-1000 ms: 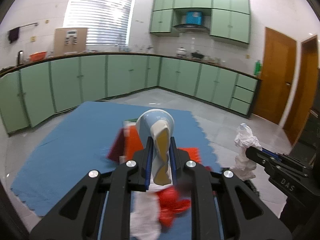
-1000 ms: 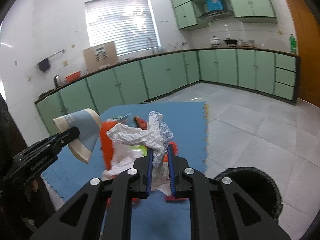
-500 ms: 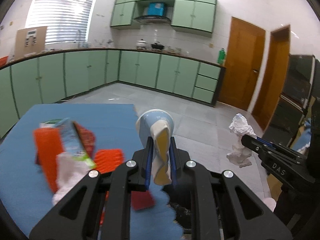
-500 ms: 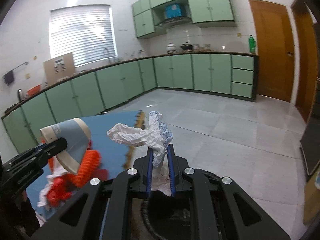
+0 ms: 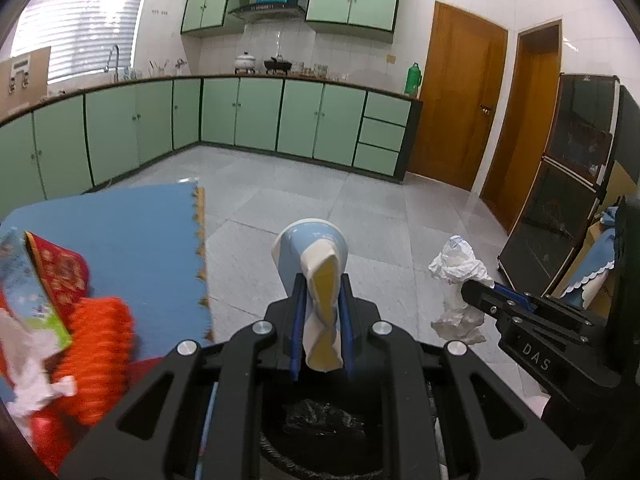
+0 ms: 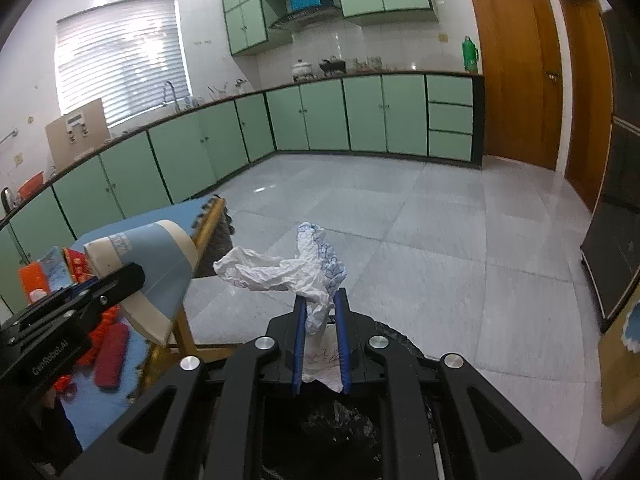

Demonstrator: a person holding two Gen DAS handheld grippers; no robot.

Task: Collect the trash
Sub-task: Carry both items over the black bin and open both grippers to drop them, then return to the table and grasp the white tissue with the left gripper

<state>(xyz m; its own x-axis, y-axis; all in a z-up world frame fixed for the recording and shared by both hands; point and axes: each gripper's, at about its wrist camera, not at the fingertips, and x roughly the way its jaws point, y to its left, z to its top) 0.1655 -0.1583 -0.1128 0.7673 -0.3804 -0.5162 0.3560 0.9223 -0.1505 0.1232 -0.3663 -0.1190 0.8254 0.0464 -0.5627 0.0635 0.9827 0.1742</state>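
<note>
My left gripper is shut on a squashed blue-and-white paper cup, also seen in the right wrist view. My right gripper is shut on a crumpled white plastic wrapper, which also shows in the left wrist view. Both grippers hang over a black-lined trash bin, seen below the fingers in the right wrist view too. More trash lies on the blue table to the left: a red packet, an orange ridged piece and white paper.
Grey tiled floor stretches ahead to green kitchen cabinets. Wooden doors and a dark glass cabinet stand on the right. The table's wooden edge is just left of the bin.
Both grippers have swung right, away from over the blue table, and now hang above the trash bin. Each still holds its item.
</note>
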